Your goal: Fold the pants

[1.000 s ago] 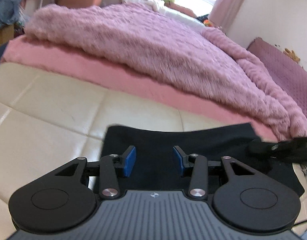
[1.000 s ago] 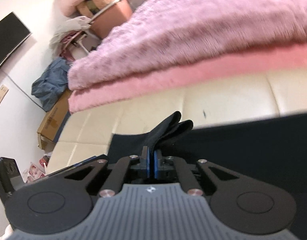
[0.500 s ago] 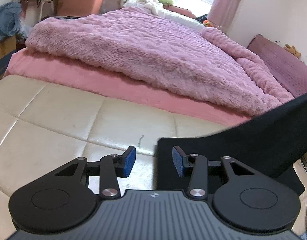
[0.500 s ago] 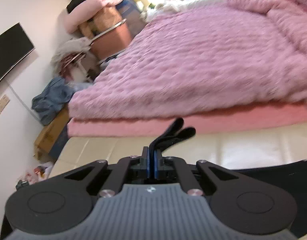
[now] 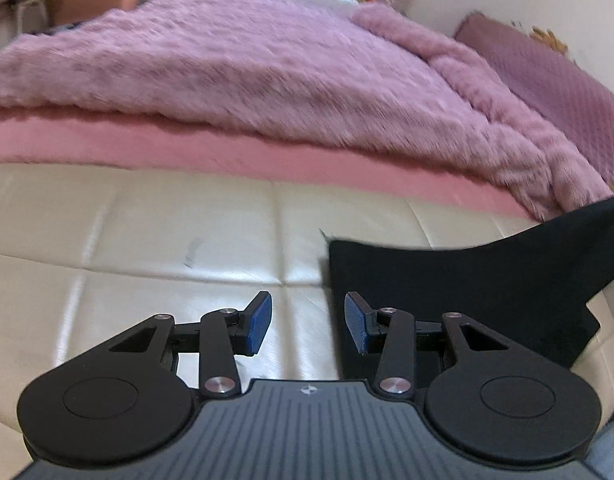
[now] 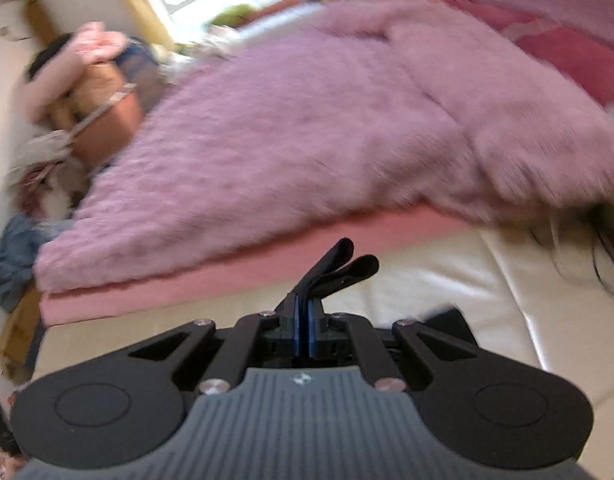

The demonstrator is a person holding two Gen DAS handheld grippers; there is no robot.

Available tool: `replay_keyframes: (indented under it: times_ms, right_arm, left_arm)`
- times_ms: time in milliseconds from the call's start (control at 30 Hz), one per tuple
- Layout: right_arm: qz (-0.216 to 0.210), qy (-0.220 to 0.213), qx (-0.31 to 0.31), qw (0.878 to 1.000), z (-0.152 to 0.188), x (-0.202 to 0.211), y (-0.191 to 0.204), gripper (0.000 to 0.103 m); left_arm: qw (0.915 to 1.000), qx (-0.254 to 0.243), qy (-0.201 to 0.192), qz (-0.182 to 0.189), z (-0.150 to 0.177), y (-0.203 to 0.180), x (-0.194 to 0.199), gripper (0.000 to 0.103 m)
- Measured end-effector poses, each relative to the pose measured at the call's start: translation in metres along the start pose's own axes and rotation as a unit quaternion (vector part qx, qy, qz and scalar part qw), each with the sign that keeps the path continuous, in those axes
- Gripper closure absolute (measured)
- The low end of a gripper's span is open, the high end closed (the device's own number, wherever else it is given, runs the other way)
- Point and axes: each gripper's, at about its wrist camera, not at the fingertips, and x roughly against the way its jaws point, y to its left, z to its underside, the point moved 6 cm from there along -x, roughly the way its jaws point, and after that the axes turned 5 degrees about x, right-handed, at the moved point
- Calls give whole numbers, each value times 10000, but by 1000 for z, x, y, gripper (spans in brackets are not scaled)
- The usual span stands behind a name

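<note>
Black pants [image 5: 459,280] lie on a cream padded bench [image 5: 147,248], and their far right part lifts off the surface toward the frame edge. My left gripper [image 5: 307,320] is open above the bench with nothing between its blue pads, and the pants' left edge runs just under its right finger. In the right wrist view my right gripper [image 6: 303,320] is shut on a doubled fold of the pants [image 6: 339,268], which sticks up past the pads. The rest of the garment hangs below the right gripper, mostly hidden.
A fluffy purple blanket [image 5: 287,80] over a pink mattress [image 5: 187,152] runs along the bench's far side. Boxes, a bin and piled clothes [image 6: 87,112] stand at the far left by the window. Dark strands of hair [image 6: 603,248] hang at the right edge.
The right gripper has carried the pants' end up and to the right, folding the cloth back and baring the bench. The left gripper now sits at the pants' left edge instead of over them.
</note>
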Motion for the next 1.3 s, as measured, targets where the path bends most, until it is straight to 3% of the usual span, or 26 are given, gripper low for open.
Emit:
replay_keyframes:
  times_ms: [133, 333, 533, 633, 700, 767, 867, 1100, 1167, 1300]
  right_arm:
    - [479, 383, -277, 9977, 31, -43, -61, 103]
    - [904, 764, -192, 9928, 64, -85, -114, 103]
    - [999, 775, 417, 9911, 67, -92, -98, 103]
    - [566, -196, 1140, 9917, 46, -57, -63, 103]
    - [690, -510, 1499, 9850, 44, -47, -54, 103]
    - [1237, -28, 1702, 9776, 58, -74, -70, 103]
    - [1491, 451, 1564, 9753, 84, -110, -99, 103]
    - [1660, 559, 1662, 9704, 97, -128, -111, 103]
    - [1749, 524, 1612, 9699, 95, -128, -114, 92]
    - [2201, 461, 1639, 9605, 88, -111, -121, 92]
  left_arm:
    - [9994, -53, 329, 95, 9, -15, -21, 54]
    - [9964, -389, 739, 139, 27, -38, -48, 54]
    - [9937, -535, 979, 116, 41, -44, -65, 59]
    - [9931, -607, 994, 101, 44, -44, -68, 59]
    - [9930, -620, 997, 89, 47, -43, -70, 59]
    - [9929, -666, 987, 68, 47, -45, -71, 59]
    - [9925, -720, 984, 7, 48, -46, -70, 59]
    - [9932, -586, 1011, 4, 50, -41, -72, 56]
    - [9939, -492, 982, 43, 49, -38, -70, 56]
    - [9961, -165, 858, 122, 42, -29, -62, 57]
